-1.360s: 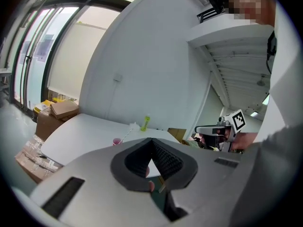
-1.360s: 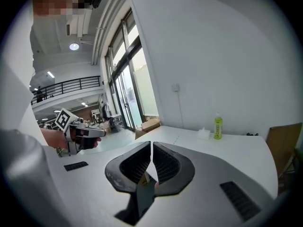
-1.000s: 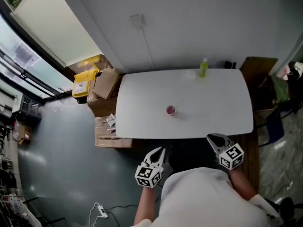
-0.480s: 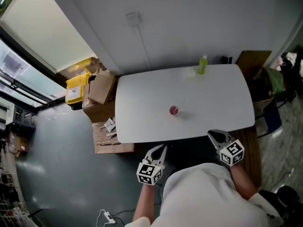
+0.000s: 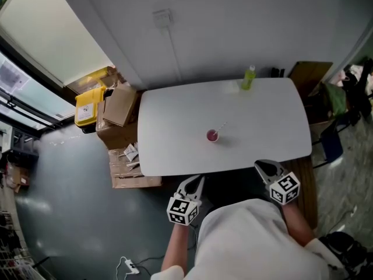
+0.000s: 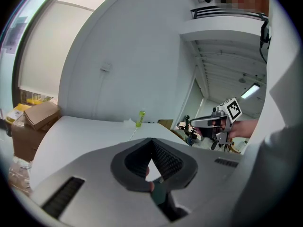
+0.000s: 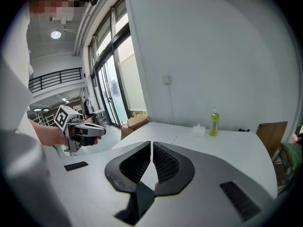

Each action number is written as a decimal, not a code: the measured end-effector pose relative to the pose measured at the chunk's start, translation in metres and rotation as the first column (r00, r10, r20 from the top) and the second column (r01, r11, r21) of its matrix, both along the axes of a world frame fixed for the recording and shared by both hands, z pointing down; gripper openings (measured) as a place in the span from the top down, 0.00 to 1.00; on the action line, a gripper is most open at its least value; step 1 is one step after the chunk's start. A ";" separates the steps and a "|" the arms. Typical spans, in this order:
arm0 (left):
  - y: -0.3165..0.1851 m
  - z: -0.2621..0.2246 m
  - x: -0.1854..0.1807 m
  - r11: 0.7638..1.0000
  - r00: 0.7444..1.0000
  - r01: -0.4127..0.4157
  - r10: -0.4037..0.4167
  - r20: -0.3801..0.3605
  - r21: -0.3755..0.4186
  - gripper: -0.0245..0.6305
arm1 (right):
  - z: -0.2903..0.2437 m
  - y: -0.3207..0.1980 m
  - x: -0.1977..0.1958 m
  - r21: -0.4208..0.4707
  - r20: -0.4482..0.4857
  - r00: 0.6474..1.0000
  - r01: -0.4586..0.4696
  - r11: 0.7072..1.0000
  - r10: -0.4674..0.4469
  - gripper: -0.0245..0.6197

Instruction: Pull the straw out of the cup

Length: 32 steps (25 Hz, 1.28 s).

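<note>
A small pink cup [image 5: 211, 135] stands near the middle of the white table [image 5: 175, 121]. A thin straw [image 5: 221, 125] leans out of it toward the far right. Both grippers hang below the table's near edge, well short of the cup. My left gripper [image 5: 196, 183] is shut with nothing in it, and so is my right gripper [image 5: 263, 168]. In the left gripper view the shut jaws [image 6: 151, 140] hide the cup; only the straw [image 6: 133, 134] shows above them. The right gripper's jaws [image 7: 151, 143] are also pressed together and empty.
A green bottle [image 5: 249, 78] and a white wad [image 5: 233, 86] sit at the table's far edge by the wall. Cardboard boxes [image 5: 119, 107] and a yellow case [image 5: 88, 105] lie on the floor to the left. A brown box [image 5: 309, 74] stands to the right.
The left gripper has edged a little toward the table's near edge. The right one has barely shifted. Cup and straw stay put, and both jaws stay shut.
</note>
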State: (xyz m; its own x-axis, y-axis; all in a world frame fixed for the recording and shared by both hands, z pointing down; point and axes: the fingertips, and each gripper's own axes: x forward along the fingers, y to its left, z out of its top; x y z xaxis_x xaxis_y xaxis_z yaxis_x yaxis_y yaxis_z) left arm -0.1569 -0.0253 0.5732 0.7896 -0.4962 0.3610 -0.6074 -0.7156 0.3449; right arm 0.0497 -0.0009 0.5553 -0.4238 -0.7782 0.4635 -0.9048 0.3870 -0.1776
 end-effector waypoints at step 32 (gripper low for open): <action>-0.136 0.040 0.099 1.000 0.986 -0.013 0.014 0.167 -0.008 0.95 | 0.064 -0.121 0.047 -0.162 0.166 0.973 0.185 0.969 -0.158 0.90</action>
State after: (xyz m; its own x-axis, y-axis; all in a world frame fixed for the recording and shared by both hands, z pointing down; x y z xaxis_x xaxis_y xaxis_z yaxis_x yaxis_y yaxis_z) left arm -0.0582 -0.1616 0.6128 0.7246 -0.4831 0.4915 -0.6471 -0.7222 0.2441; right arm 0.0970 -0.1215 0.6192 -0.6191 -0.6004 0.5062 -0.7852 0.4843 -0.3859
